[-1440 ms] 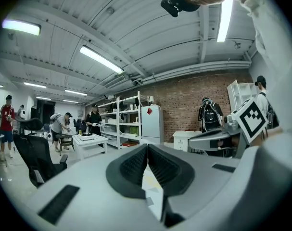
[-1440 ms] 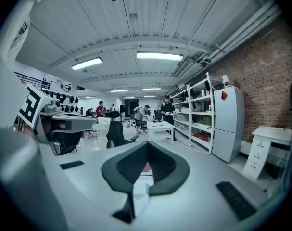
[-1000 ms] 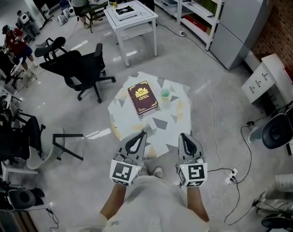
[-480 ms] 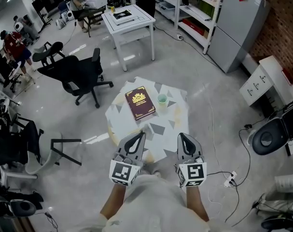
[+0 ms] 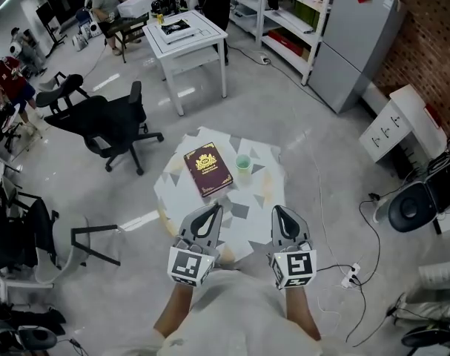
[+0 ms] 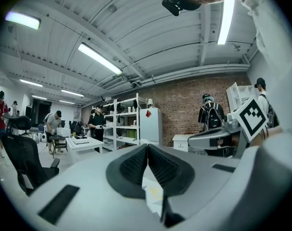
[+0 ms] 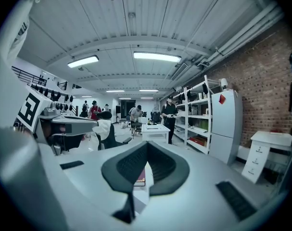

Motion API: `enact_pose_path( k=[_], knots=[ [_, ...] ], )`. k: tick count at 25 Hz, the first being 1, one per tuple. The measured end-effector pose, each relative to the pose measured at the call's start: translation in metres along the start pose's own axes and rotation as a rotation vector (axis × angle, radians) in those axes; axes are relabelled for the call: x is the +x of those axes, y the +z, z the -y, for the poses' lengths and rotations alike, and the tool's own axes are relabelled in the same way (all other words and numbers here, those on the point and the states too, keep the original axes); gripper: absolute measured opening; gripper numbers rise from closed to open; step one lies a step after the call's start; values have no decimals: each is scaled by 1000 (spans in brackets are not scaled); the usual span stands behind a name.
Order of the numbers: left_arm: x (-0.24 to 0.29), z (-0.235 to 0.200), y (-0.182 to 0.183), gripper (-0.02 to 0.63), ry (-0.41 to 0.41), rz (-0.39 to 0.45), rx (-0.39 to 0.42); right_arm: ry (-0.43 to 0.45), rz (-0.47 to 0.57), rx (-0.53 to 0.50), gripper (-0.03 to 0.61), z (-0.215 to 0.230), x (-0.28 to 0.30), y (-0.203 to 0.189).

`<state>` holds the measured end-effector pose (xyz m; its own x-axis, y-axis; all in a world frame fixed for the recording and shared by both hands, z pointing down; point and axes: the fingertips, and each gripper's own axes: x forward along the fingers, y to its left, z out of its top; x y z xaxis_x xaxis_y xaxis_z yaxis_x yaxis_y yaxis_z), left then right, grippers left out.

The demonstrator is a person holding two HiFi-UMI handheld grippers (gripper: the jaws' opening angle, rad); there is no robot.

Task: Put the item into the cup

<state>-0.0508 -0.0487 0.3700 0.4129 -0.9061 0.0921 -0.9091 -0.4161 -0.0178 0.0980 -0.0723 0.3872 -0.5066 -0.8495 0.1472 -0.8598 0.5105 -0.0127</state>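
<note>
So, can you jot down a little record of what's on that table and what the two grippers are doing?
table: small, patterned top, in front of the person
book: dark red, lying flat on the table
cup: green, upright, just right of the book
cup contents: too small to tell
left gripper: jaws together, holding nothing
right gripper: jaws together, holding nothing
gripper position: both near the table's near edge, well apart from book and cup

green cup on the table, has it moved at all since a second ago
No. The green cup stands by the right edge of the book on the table, just as before. Only the head view itself has shifted.
</note>
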Motion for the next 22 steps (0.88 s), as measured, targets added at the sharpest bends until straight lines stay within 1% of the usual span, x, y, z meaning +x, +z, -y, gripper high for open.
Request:
enact_pose_path(
  k=[11, 22],
  knots=[
    [55, -42, -6, 17, -69, -8, -24, -52, -50, -5, 6, 10, 54, -2],
    [102, -80, -33, 17, -129, -49, -68, -98, -122, -14, 6, 16, 104, -15]
  ],
)
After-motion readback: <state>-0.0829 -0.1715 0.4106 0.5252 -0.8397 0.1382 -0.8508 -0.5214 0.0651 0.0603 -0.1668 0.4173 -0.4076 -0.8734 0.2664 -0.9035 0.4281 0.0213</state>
